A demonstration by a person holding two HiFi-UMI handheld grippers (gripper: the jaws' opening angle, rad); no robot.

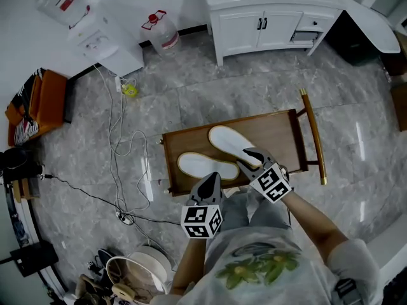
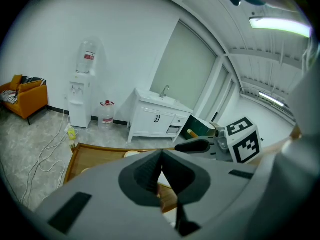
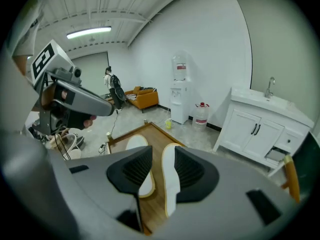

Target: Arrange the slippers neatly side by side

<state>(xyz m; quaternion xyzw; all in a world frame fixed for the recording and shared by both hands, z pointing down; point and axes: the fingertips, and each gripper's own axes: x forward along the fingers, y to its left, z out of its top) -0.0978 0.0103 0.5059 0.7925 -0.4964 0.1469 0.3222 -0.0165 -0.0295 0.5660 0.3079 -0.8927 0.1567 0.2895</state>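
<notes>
Holding my left gripper (image 1: pixel 212 178) with its jaws pressed together on nothing, I have it above the near edge of the wooden table (image 1: pixel 280 131), close to the left slipper (image 1: pixel 205 166). The right slipper (image 1: pixel 232 143) lies just beside that one, angled farther away. My right gripper (image 1: pixel 247 158) stands about half open, its jaws straddling that slipper's near end without pinching it.

A bare studio room dressed as a home: white sink cabinet (image 1: pixel 261 18), water dispenser (image 1: pixel 95 37), orange armchair (image 1: pixel 38 103), cables (image 1: pixel 117 138) across the tiled floor (image 1: pixel 191 88).
</notes>
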